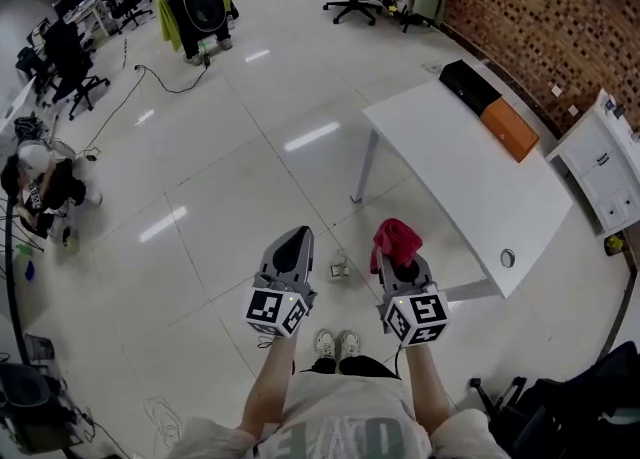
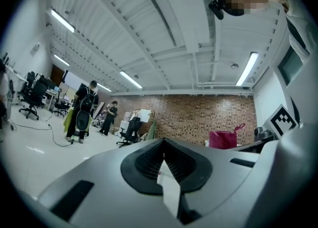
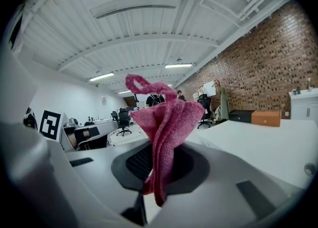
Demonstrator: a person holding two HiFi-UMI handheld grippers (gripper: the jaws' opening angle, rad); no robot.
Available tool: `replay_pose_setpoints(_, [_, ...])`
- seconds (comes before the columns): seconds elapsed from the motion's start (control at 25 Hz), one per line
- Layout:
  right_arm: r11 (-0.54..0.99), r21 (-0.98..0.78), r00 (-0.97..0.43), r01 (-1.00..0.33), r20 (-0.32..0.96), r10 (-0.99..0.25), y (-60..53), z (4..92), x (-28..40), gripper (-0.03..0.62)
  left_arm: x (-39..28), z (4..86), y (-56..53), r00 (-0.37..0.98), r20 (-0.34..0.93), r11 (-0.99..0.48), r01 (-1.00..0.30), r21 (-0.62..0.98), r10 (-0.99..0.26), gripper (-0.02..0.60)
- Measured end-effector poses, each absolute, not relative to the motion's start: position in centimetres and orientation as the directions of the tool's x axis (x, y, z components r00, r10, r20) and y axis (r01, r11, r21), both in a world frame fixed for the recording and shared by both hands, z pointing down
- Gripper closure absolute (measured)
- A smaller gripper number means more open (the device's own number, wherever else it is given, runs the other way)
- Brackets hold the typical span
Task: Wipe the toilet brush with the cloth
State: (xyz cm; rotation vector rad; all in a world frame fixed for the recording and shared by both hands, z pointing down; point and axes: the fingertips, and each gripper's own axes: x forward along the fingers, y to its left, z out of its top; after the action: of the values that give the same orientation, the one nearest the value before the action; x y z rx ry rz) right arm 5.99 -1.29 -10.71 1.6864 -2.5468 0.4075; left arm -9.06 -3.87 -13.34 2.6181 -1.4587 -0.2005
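Toilet brush shows in no view, so where to grasp it stays a guess; the left gripper [image 1: 296, 239] has its jaws closed together, seemingly empty. To its right, the right gripper [image 1: 402, 265] pinches the red cloth [image 1: 396, 237], which looks soft, light and limp, bunched so a loose fold stands free for wiping. Glossy tiled floor [image 1: 230, 187] lies below, a white table [image 1: 470, 177] near right, a brick wall [image 1: 520, 7] far right

Left gripper [image 1: 296, 234], right gripper [image 1: 399, 259]: grey shells, black-white marker cubes [image 1: 276, 311]. Pale T-shirt [image 1: 345, 429], green lettering; 2 white sneakers [image 1: 337, 344].
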Motion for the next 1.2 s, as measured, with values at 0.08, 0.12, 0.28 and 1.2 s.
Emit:
replay_pose_setpoints(0.08, [0.368, -0.187, -0.402, -0.911, 0.196, -0.894, -1.9, -10.8, 6.0, 0.563, -9.1, -13.2, -4.4, 0.515, -0.046, -0.513, -0.837, 0.190, -0.856, 0.577])
replay_pose_setpoints(0.12, [0.369, -0.191, -0.403, -0.910, 0.193, -0.895, -2.3, -10.8, 6.1, 0.563, -9.0, -13.1, -4.7, 0.510, -0.048, -0.509, -0.838, 0.196, -0.859, 0.577])
replay_pose_setpoints(0.28, [0.381, -0.190, -0.414, -0.905, 0.184, -0.891, -4.0, -10.9, 7.0, 0.563, -8.0, -13.3, -6.5, 0.512, -0.058, -0.513, -0.838, 0.183, -0.857, 0.577])
replay_pose_setpoints(1.2, [0.388, -0.145, -0.400, -0.910, 0.060, -0.915, -17.7, 47.9, 10.3, 0.563, -11.8, 45.9, -16.9, 0.482, -0.169, -0.508, -0.840, 0.190, -0.860, 0.577])
